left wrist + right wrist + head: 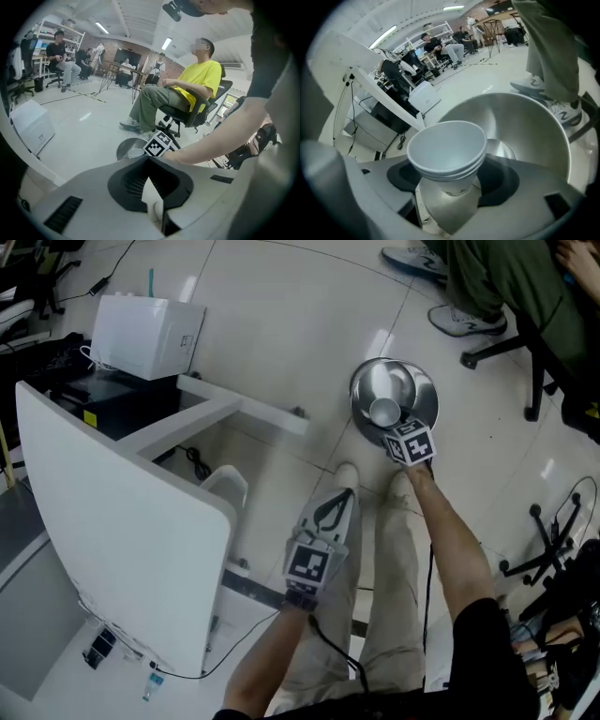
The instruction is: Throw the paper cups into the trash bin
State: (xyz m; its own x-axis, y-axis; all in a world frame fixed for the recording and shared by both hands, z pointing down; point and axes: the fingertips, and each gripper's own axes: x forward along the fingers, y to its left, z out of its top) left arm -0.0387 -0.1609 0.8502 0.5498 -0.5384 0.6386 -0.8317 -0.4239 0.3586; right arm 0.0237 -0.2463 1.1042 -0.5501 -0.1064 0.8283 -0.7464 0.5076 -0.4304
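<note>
One white desk (122, 512) fills the left of the head view, with a white box (145, 334) on the floor beyond its far end. Right of the desk, near the middle, the left gripper (342, 501) points down over the wearer's trouser leg. In the left gripper view its jaws (157, 206) stand together with nothing between them (only a thin seam shows where they meet). It is well apart from the cups, which show past its tip in that view, over the trash bin (123, 149).

Further right, the round steel trash bin (427, 395) stands on the pale floor. The right gripper (388, 422) hangs just over its open mouth and grips a nested stack of white paper cups (384, 412). In the right gripper view the jaws (450, 199) stand fairly wide, one on each side of the stack's lower part. The paper cups (447, 150) rise upright between them, mouths open toward the camera, with the shiny inside of the trash bin (534, 126) directly behind and below. The stack touches no part of the bin.

At the far right, a seated person (506, 277) occupies an office chair (534, 362) beside the bin.
</note>
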